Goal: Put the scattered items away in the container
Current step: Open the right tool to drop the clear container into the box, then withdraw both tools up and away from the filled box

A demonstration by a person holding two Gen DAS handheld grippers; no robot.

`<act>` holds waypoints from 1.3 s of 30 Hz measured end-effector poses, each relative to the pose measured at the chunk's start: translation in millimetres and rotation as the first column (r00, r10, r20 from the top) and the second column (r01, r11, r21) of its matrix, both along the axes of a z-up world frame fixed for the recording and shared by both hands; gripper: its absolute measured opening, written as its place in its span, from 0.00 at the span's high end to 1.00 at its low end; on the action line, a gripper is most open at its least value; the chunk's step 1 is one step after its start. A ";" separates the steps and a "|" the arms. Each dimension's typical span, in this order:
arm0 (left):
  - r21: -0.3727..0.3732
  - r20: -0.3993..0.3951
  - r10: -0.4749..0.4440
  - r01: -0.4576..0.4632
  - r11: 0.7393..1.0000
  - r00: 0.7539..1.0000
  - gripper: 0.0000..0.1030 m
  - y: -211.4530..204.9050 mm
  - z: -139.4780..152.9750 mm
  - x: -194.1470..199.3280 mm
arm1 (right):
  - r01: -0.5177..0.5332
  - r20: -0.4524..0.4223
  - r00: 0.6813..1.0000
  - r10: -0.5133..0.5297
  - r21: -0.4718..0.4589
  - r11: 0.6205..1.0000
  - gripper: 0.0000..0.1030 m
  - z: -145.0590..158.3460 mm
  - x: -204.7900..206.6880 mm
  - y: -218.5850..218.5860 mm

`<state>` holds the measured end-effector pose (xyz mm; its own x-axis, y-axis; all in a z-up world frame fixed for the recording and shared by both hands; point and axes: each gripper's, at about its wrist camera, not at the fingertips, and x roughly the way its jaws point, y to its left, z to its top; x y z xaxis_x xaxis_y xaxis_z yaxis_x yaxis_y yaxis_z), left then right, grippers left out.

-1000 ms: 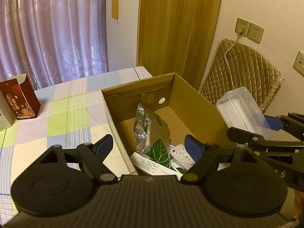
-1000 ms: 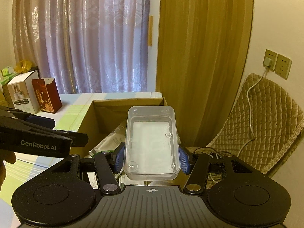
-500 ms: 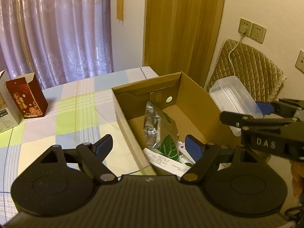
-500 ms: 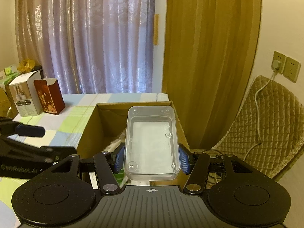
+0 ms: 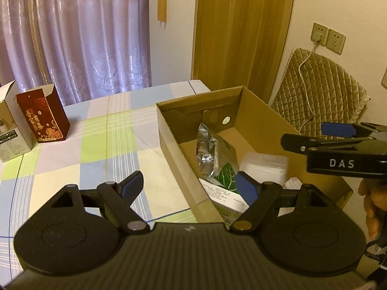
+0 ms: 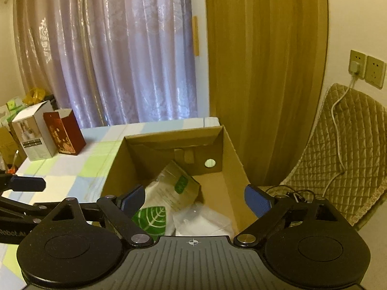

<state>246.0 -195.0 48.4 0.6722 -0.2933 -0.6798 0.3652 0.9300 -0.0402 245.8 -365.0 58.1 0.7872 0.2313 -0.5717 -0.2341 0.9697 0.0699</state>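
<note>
On my far left two small cartons, a white one and a dark red one, stand upright side by side on the checked surface. My left gripper hangs spread wide and empty over the near left rim of the cardboard box. Inside the box a silver pouch with a green leaf leans upright, a white printed packet lies below it, and the clear plastic case rests just to their right. My right gripper is released, fingers apart above that case.
</note>
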 end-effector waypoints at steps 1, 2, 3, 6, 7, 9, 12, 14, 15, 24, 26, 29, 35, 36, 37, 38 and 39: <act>0.000 -0.001 0.000 0.000 1.000 1.000 0.22 0.5 -0.4 -1.5 | 0.006 0.000 1.000 -0.006 -0.001 1.000 0.09 0.1 -2.0 -1.6; -0.001 -0.003 -0.001 0.001 1.000 1.000 0.22 1.0 -0.7 -3.2 | 0.008 -0.001 1.000 -0.008 -0.004 1.000 0.09 0.0 -4.6 -3.2; -0.001 -0.005 -0.001 0.001 1.000 1.000 0.21 1.5 -1.1 -5.1 | 0.009 -0.002 1.000 -0.009 -0.007 1.000 0.09 -0.5 -7.9 -4.9; -0.006 -0.011 0.001 -0.001 1.000 1.000 0.20 3.0 -1.9 -10.9 | 0.016 -0.004 1.000 -0.016 -0.007 1.000 0.09 -0.9 -19.0 -9.7; -0.007 -0.013 0.001 -0.001 1.000 1.000 0.20 3.1 -2.3 -12.9 | 0.022 -0.009 1.000 -0.022 -0.003 1.000 0.09 -1.0 -22.8 -11.9; -0.005 -0.019 -0.003 0.002 1.000 1.000 0.20 2.5 -3.2 -17.5 | 0.030 -0.019 0.999 -0.030 0.005 1.000 0.09 -1.9 -30.1 -15.2; 0.000 -0.025 -0.006 0.006 1.000 1.000 0.19 1.9 -3.4 -25.6 | 0.031 -0.031 0.999 -0.031 0.003 1.000 0.09 -3.6 -39.2 -16.3; 0.002 -0.025 -0.005 0.005 1.000 1.000 0.18 2.0 -2.0 -31.7 | 0.034 -0.037 0.999 -0.034 0.004 0.999 0.09 -2.7 -46.5 -18.1; 0.006 -0.025 -0.004 0.005 1.000 1.000 0.17 2.0 -1.0 -35.1 | 0.035 -0.039 0.999 -0.035 0.005 0.999 0.09 -1.9 -50.8 -19.1; 0.039 -0.011 -0.005 0.006 0.999 1.000 0.08 3.5 12.7 -72.6 | 0.034 -0.054 0.998 -0.034 -0.003 0.999 0.08 11.9 -88.3 -20.4; 0.043 -0.002 -0.005 0.005 0.999 1.000 0.07 4.2 16.8 -82.0 | 0.030 -0.051 0.998 -0.030 -0.008 1.000 0.08 16.2 -97.3 -19.7; 0.038 0.001 0.005 -0.005 0.999 1.000 0.03 7.2 22.0 -95.6 | 0.036 -0.031 0.999 -0.036 -0.006 0.999 0.00 23.8 -111.6 -22.0; 0.037 0.009 0.024 -0.024 0.999 1.000 0.01 10.6 27.8 -128.2 | 0.039 -0.031 0.999 -0.039 -0.007 0.999 0.00 37.2 -139.7 -25.3; 0.040 0.012 0.028 -0.028 0.999 1.000 0.01 10.9 28.0 -134.9 | 0.038 -0.036 0.999 -0.038 -0.008 0.999 0.00 38.8 -144.7 -25.5; 0.041 0.015 0.036 -0.037 0.998 0.999 0.01 11.5 28.0 -141.0 | 0.037 -0.044 0.998 -0.038 -0.009 0.999 0.00 40.3 -150.1 -25.5; 0.040 0.015 0.049 -0.050 0.998 0.999 0.01 12.3 27.9 -147.4 | 0.036 -0.052 0.998 -0.037 -0.013 0.999 0.00 41.4 -155.3 -25.2; 0.035 0.012 0.059 -0.059 0.998 0.998 0.01 13.1 27.6 -153.4 | 0.033 -0.058 0.998 -0.034 -0.018 0.999 0.00 42.4 -161.1 -24.4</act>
<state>92.6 -181.9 76.0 0.6950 -0.2287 -0.6817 0.3099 0.9508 -0.0030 84.7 -389.4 100.5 0.7594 0.1950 -0.6207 -0.1974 0.9781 0.0658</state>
